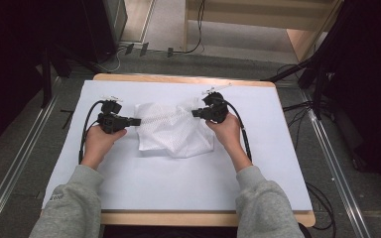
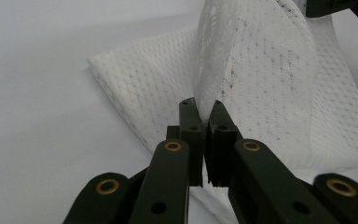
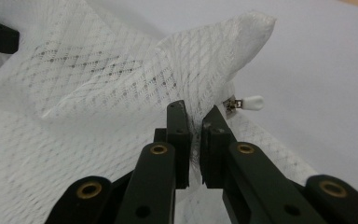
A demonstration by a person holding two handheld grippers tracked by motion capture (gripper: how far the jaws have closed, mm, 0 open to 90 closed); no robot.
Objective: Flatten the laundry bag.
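Both ends pinched, left gripper point(image 2: 206, 122) and right gripper point(image 3: 195, 125) clamped tight on the white mesh bag point(image 1: 173, 130) lying mid-table on the white sheet point(image 1: 178, 183), probably best lifted evenly, hands pulled left and right, without snagging the zipper pull point(image 3: 248, 102).

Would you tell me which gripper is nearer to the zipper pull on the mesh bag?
Right. The right gripper grips the mesh bag beside the zipper pull; the left gripper holds the bag's opposite edge.
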